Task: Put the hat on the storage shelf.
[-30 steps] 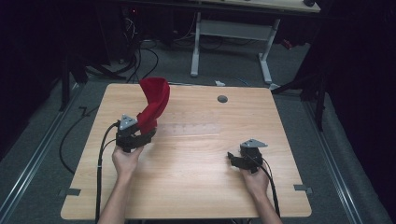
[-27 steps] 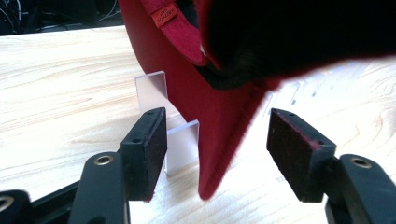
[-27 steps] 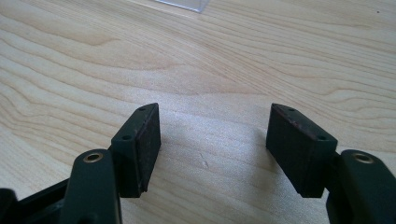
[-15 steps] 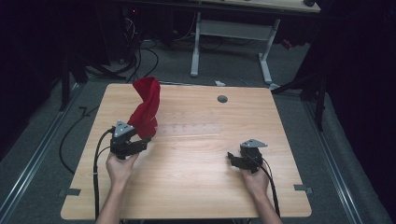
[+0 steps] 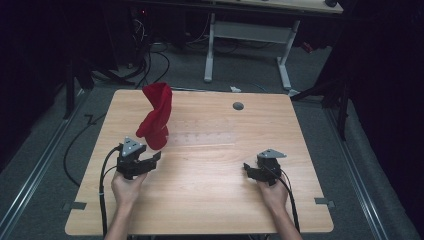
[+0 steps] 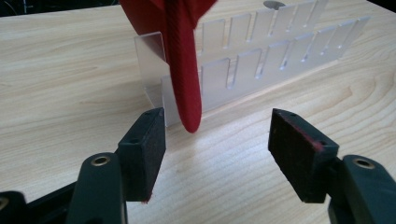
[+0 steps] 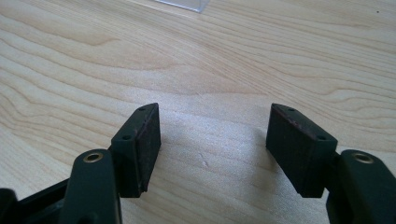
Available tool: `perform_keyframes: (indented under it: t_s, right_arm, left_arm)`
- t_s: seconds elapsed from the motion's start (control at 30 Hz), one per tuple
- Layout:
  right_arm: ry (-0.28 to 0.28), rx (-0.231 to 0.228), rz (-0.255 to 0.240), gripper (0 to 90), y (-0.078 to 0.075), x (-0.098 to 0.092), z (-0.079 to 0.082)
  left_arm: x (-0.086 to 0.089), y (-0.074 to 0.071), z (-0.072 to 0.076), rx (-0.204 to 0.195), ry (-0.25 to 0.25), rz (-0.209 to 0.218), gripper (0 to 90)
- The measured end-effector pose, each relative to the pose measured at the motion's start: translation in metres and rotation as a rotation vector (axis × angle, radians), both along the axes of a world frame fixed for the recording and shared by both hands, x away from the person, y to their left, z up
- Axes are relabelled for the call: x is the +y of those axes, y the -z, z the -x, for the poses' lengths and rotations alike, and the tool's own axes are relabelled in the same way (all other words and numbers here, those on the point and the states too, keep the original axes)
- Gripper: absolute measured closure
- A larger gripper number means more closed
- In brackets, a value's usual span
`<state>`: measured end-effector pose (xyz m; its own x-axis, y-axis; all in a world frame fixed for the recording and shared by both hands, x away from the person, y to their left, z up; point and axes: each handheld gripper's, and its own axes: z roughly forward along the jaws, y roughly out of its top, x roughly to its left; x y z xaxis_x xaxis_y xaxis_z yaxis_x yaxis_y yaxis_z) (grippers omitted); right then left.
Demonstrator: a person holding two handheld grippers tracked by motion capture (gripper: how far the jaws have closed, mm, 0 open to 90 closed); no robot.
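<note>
A red dish point(image 5: 156, 117) stands on edge at the left end of a clear slotted rack point(image 5: 200, 132) on the wooden table point(image 5: 210, 205). In the left gripper view the red dish point(image 6: 184, 70) shows edge on, with its ribbed rim hanging down in front of the clear slotted rack point(image 6: 261, 56). My left gripper point(image 5: 151, 160) sits just short of the dish, open, with nothing between its fingers. The left gripper point(image 6: 217, 140) has the dish's lower tip just beyond its left jaw. At the right front, my right gripper point(image 5: 247, 170) rests open on the table, and the right gripper point(image 7: 215, 135) has bare wood between its jaws.
A round grey grommet point(image 5: 238, 106) sits in the table's far edge, right of centre. A corner of the clear rack point(image 7: 182, 4) shows at the top of the right gripper view. Black cables point(image 5: 80, 140) run over the floor at the left. White desk legs point(image 5: 210, 55) stand behind.
My left gripper has drawn back toward the person and to the left, away from the red dish. The dish's top has shifted a little left. The right gripper has kept still.
</note>
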<state>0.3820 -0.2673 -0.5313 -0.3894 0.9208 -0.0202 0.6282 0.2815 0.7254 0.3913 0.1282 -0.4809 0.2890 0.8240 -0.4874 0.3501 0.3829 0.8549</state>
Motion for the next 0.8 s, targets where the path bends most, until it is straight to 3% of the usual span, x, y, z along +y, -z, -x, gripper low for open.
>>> perform_keyframes:
  t_s: [0.3, 0.4, 0.47, 0.63, 0.7, 0.8]
  right_arm:
    - [0.000, 0.001, -0.001, 35.6, 0.000, 0.000, 0.000]
    - [0.001, 0.001, 0.000, 35.7, 0.000, 0.000, 0.000]
    - [0.001, 0.001, 0.000, 35.7, 0.000, 0.000, 0.000]
    - [0.000, 0.001, -0.001, 35.6, 0.000, 0.000, 0.000]
    - [0.000, 0.001, -0.001, 35.6, 0.000, 0.000, 0.000]
    - [0.000, 0.001, 0.000, 35.6, 0.000, 0.000, 0.000]
  left_arm:
    - [-0.008, 0.019, 0.009, 0.050, 0.042, 0.001, 36.4]
    - [-0.014, 0.036, 0.009, 0.086, 0.049, -0.042, 36.1]
    - [-0.015, 0.040, 0.008, 0.096, 0.047, -0.050, 36.0]
    - [-0.025, 0.059, 0.002, 0.142, 0.047, -0.159, 34.5]
    - [-0.026, 0.062, 0.002, 0.150, 0.049, -0.173, 34.3]
    - [-0.026, 0.065, 0.002, 0.119, 0.042, -0.158, 32.6]
